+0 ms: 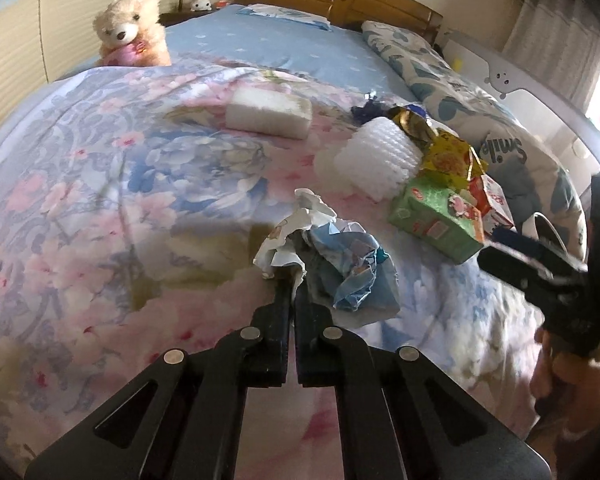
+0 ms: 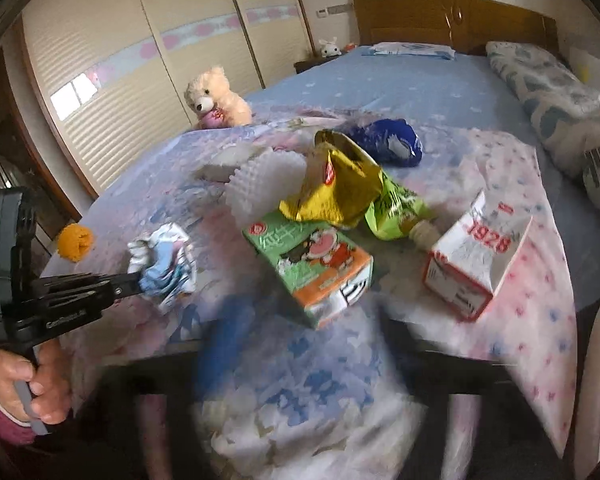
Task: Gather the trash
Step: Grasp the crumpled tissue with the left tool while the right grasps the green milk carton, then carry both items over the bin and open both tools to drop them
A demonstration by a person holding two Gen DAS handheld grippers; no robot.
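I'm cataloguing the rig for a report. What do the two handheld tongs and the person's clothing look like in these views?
The left tongs are matte black: two flat, narrow fingers on angled linkage arms with round silver pivot pins. Seen from the right wrist camera, their body carries faint white lettering and a grey trigger lever. The left hand emerges from a dark pink sleeve. The right tongs are black too, one tip showing blue.

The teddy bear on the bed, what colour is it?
The teddy bear is cream, holding something pink. It shows best in the left wrist view.
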